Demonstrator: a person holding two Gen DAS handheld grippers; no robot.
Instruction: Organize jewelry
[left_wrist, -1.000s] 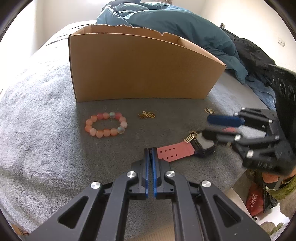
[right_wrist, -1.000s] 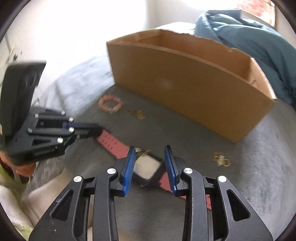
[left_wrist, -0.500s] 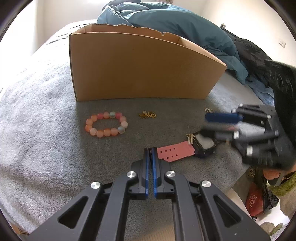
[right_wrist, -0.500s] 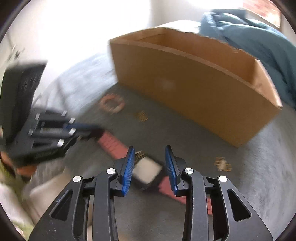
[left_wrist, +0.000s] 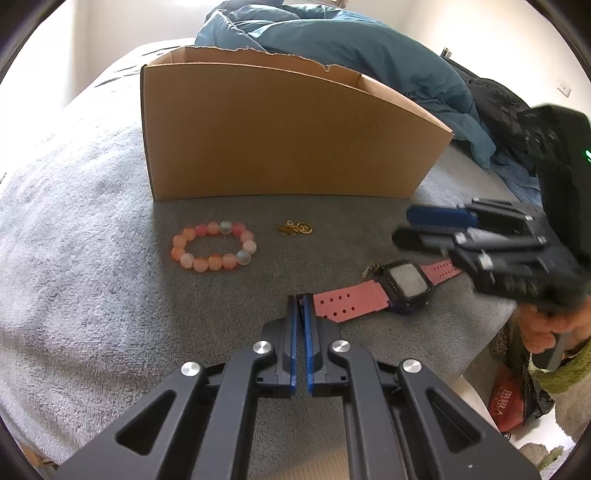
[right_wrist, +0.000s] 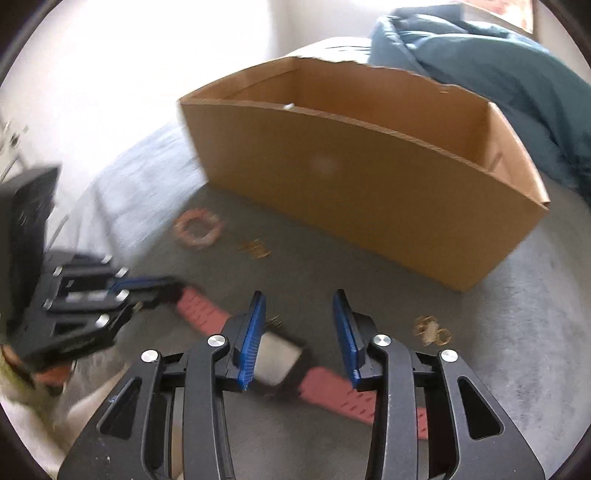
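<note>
1. The left gripper (left_wrist: 300, 301) is seen with its blue ribbed pads pressed together and nothing held between them; its black angular arms fill the bottom of the left wrist view.
2. Just right of the left gripper's tips, the watch (left_wrist: 391, 291) lies flat on the grey blanket (left_wrist: 92, 258), a soft, fuzzy pile. Its pink strap is rubbery and punched with rows of holes; the dark square case carries a pale screen.
3. The right gripper (right_wrist: 299, 332) is held over the watch, its jaws opening; the case is framed between the blue pads but is not pressed by them. In the right wrist view the case is blurred and one strap end is cut off by the gripper's arm.
4. A small gold trinket touching the case's far corner is too tiny to be made out.
5. Ahead and left of the left gripper, the bead bracelet (left_wrist: 213, 246) is laid in a ring of round, frosted pink and pale beads.
6. Ahead of it, a gold charm (left_wrist: 295, 228) of fine looped metal is seen; another gold piece (right_wrist: 430, 330) lies right of the right gripper, smeared by blur.
7. Beyond these, an open cardboard box (left_wrist: 280, 140) with a torn rim stands; its floor is hidden.
8. Behind the box, a crumpled blue duvet (left_wrist: 351, 44) is heaped.
</note>
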